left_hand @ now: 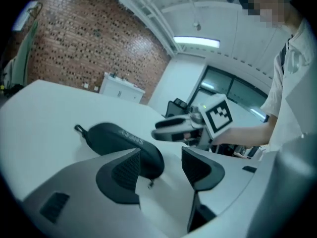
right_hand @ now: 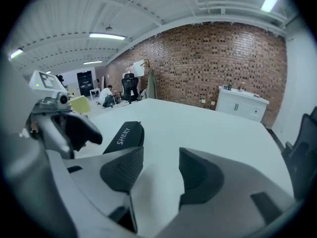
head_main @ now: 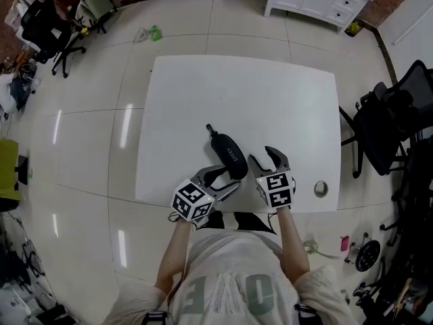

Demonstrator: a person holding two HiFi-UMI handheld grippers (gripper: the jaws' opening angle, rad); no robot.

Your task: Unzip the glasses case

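Head view: the zipped black glasses case [head_main: 229, 153] lies slantwise at the near edge of the white table [head_main: 203, 93], evidently placed so both tools can reach its near end. Left gripper view: the left gripper [left_hand: 161, 167] gapes wide, with the case's end beside its left pad, unclamped. Right gripper view: the right gripper [right_hand: 156, 170] stands open and empty, the case to its left.

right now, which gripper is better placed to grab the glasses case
Left. The glasses case ends just ahead of the open left gripper; the open right gripper points beside it at the table.
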